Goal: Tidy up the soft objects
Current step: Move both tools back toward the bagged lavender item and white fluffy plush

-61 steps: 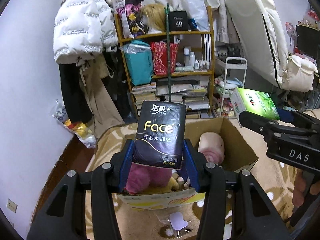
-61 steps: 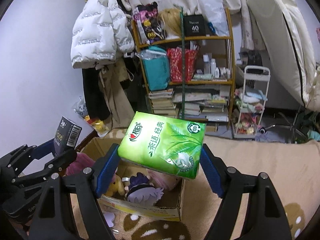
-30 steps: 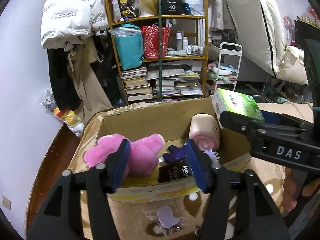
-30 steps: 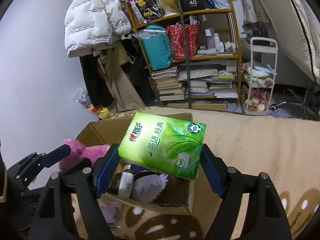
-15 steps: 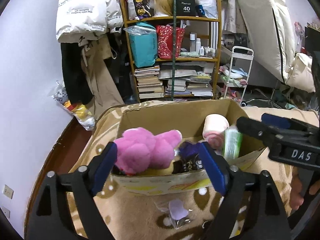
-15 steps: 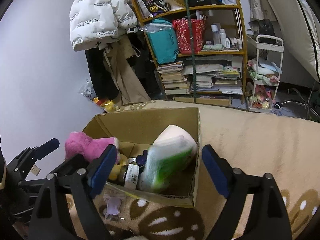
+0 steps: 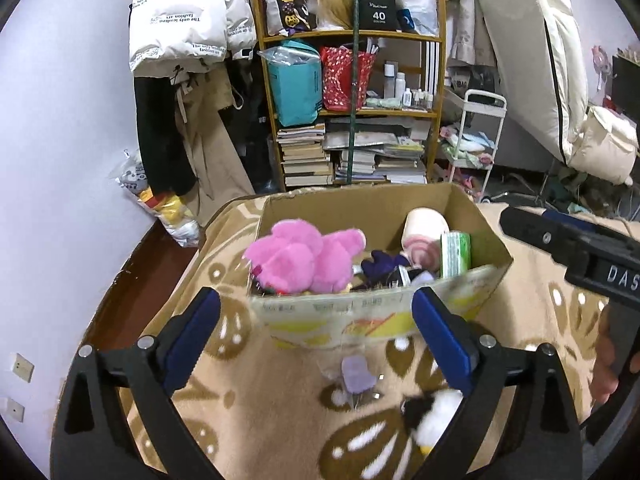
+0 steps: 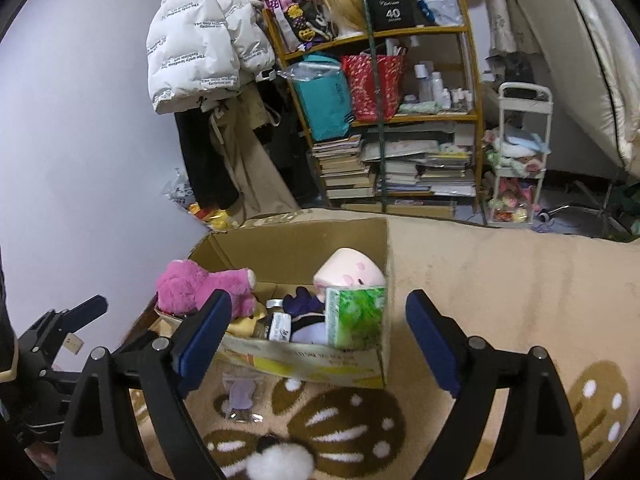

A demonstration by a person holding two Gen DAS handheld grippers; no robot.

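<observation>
— So, what crowds the open brown cardboard box (image 7: 360, 208)?
— It sits on a beige fleece blanket with brown leaf shapes (image 8: 500, 288). Behind stands one wooden shelf unit (image 8: 400, 120) stacked with books, a teal bag and a red bag; one white puffer jacket (image 7: 180, 20) hangs to its left, and one white wire trolley (image 8: 520, 152) stands to its right. In front of the box lie one small clear packet with a lilac shape inside (image 7: 356, 372) and one fluffy black-and-white toy (image 7: 432, 412).
— And inside?
— One shaggy pink plush (image 7: 304, 256) at the left, one smooth pale-pink roll-shaped cushion (image 8: 348, 272) at the back right, one glossy green tissue pack (image 8: 356, 316) standing on end against the right wall, and a dark purple plush (image 7: 380, 268) between them.
— The tongs?
— The left gripper (image 7: 316, 332) has just spread its blue pads wide, nothing between them, held short of the box's front wall. The right gripper (image 8: 320, 336) likewise stands spread and empty.
</observation>
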